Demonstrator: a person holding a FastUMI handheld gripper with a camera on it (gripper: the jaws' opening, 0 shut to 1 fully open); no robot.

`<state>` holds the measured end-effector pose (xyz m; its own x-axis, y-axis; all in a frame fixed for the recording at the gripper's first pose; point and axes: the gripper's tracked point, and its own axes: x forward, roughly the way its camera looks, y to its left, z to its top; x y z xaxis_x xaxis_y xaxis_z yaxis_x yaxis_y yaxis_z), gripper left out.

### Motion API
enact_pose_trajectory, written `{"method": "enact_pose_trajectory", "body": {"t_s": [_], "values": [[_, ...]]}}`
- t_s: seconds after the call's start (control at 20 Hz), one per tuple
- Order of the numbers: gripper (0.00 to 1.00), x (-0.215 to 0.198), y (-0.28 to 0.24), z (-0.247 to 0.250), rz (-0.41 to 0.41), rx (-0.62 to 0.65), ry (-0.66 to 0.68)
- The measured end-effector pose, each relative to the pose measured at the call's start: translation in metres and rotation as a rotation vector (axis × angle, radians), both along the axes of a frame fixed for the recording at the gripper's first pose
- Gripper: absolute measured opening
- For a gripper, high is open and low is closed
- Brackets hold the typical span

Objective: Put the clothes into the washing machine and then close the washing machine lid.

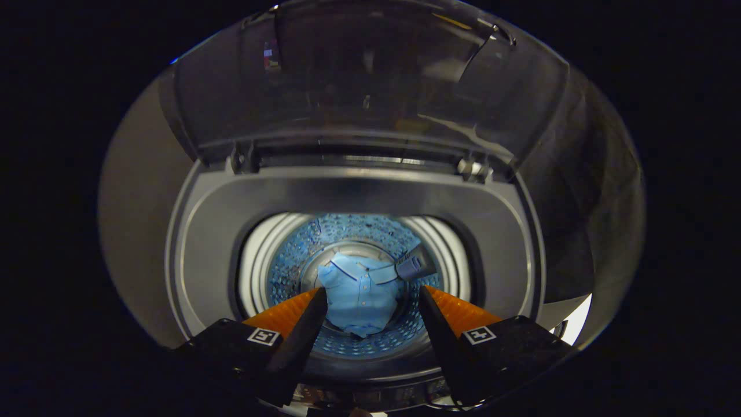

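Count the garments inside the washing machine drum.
1: a light blue shirt lies on the drum bottom, beyond and between the open gripper fingers. Anything beneath it would be hidden. The lid stands open.

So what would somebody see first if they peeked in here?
Probably the light blue shirt lying down in the washing machine drum, seen between the open orange fingers. Then the big see-through lid, standing open behind the drum.

washing machine [359,191] drum open, light-blue shirt [362,295] lying on its floor; grey object [414,264] beside shirt
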<state>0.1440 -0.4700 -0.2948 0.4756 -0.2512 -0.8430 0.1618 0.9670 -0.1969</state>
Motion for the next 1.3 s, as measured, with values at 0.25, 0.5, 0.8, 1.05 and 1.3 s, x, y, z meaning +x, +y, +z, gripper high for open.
{"method": "enact_pose_trajectory", "body": {"t_s": [0.25,0.5,0.8,1.05,1.3], "values": [[0.99,0.019,-0.002,0.087,0.012,-0.053,-0.138],[0.98,0.049,0.002,0.168,0.013,-0.062,-0.276],[0.98,0.092,-0.003,0.246,0.001,-0.083,-0.410],[0.98,0.125,-0.004,0.273,-0.013,-0.054,-0.474],[0.98,0.164,-0.008,0.273,-0.009,-0.059,-0.461]]}}
